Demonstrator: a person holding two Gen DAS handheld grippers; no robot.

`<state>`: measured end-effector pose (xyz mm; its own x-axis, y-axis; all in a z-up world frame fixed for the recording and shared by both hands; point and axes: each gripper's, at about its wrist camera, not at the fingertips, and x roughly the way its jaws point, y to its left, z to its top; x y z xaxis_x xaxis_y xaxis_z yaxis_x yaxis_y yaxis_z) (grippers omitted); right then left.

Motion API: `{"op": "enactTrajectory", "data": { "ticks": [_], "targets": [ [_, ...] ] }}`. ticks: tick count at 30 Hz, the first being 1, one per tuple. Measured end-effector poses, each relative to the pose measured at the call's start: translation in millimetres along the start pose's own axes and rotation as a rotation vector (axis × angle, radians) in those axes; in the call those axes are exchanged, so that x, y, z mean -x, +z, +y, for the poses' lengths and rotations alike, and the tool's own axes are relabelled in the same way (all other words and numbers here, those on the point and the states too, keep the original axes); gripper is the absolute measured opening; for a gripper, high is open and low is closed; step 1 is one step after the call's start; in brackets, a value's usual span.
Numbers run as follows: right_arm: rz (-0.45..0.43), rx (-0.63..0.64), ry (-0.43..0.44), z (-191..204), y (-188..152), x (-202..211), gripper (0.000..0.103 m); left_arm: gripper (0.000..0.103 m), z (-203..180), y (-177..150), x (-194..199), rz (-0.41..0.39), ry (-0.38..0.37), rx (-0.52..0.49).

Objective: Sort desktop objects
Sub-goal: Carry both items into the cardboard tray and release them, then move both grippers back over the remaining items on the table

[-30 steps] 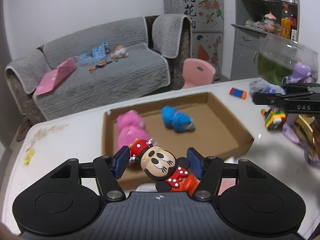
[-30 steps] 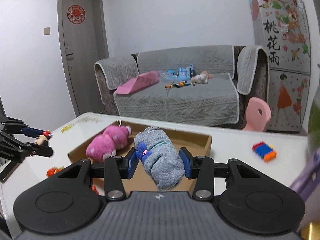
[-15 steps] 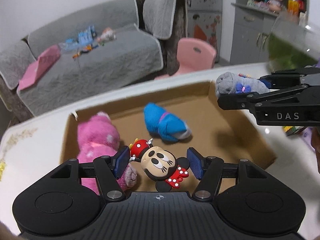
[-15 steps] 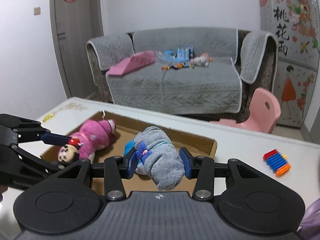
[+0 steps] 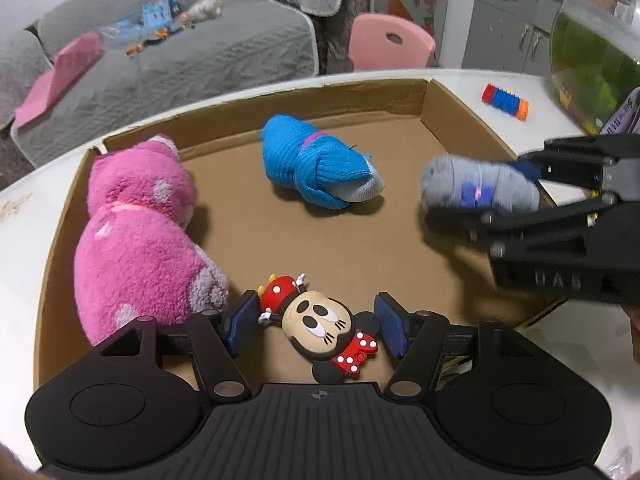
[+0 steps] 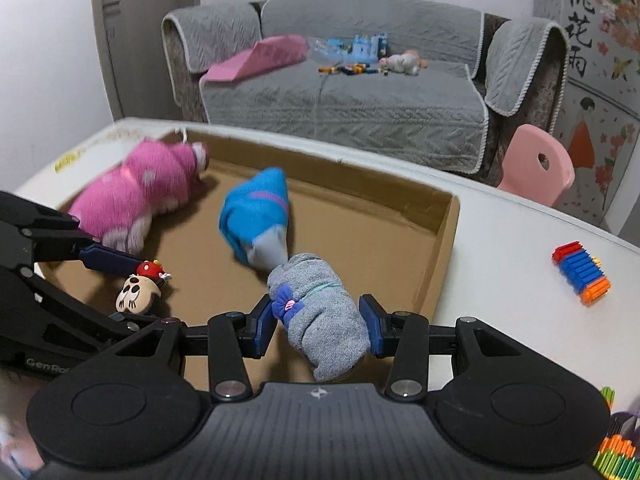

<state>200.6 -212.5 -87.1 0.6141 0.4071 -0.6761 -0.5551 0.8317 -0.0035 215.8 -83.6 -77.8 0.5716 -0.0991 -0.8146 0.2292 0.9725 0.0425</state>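
Mouse toy (image 5: 320,326) gripped between the blue pads of the left gripper (image 5: 318,326), lying slanted, red body toward one pad and red dotted bow toward the other, low over the near part of the cardboard box (image 5: 456,116). Whether touching the box floor or not, cannot tell. Just beside on the left, inside the box, a pink plush toy (image 5: 140,232), lying on its side along the left wall. Farther back, near the middle of the floor, a rolled blue sock (image 5: 312,168). On the right side of the box, a rolled grey sock (image 6: 320,316) with a small blue bow, clamped firmly between the pads of the right gripper (image 6: 318,320), held above the box floor close to the right wall. Outside the box, on the white table (image 6: 500,248), a stack of coloured blocks (image 6: 582,272), well apart from both grippers. Beyond the table, a grey sofa (image 6: 340,96) and a pink chair (image 6: 536,168).
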Motion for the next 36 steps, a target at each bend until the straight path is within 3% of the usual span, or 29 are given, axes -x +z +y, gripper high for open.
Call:
{"op": "enactTrajectory", "data": {
  "ticks": [2,6,10,14,16,21,24,28,33,36],
  "targets": [
    [-0.001,0.018,-0.008,4.3,-1.3,4.2,0.044,0.069,1.8,-0.4,2.2,0.009,-0.004,0.015],
    [-0.058,0.053,-0.031,11.7,-7.1,21.5,0.066,0.069,2.7,-1.8,7.5,0.008,-0.007,0.029],
    [-0.119,0.079,-0.039,16.9,-9.7,48.5,0.067,0.072,7.5,4.7,24.3,-0.037,-0.023,0.066],
    [-0.179,0.063,-0.027,18.7,-16.1,84.9,0.068,0.08,16.2,1.6,67.0,-0.128,-0.001,0.066],
    [-0.212,0.05,-0.007,20.1,-25.8,105.6,0.071,0.091,23.1,-10.1,93.3,-0.177,0.016,0.046],
    [-0.251,0.032,0.08,34.8,-61.9,150.8,0.076,0.097,52.9,-66.8,148.5,-0.246,0.082,0.042],
    [-0.245,0.017,0.129,45.3,-86.4,169.7,0.078,0.102,72.5,-110.1,164.6,-0.246,0.128,0.074],
    [-0.216,-0.003,0.18,66.4,-113.5,177.3,0.08,0.102,90.5,-154.5,165.1,-0.185,0.164,0.105],
    [-0.171,0.104,0.146,106.5,-130.1,167.2,0.082,0.102,102.5,-167.9,158.8,-0.168,0.144,0.118],
    [-0.163,0.155,0.176,117.6,-132.2,162.8,0.084,0.102,103.0,-162.0,151.6,-0.17,0.127,0.087]
  ]
}}
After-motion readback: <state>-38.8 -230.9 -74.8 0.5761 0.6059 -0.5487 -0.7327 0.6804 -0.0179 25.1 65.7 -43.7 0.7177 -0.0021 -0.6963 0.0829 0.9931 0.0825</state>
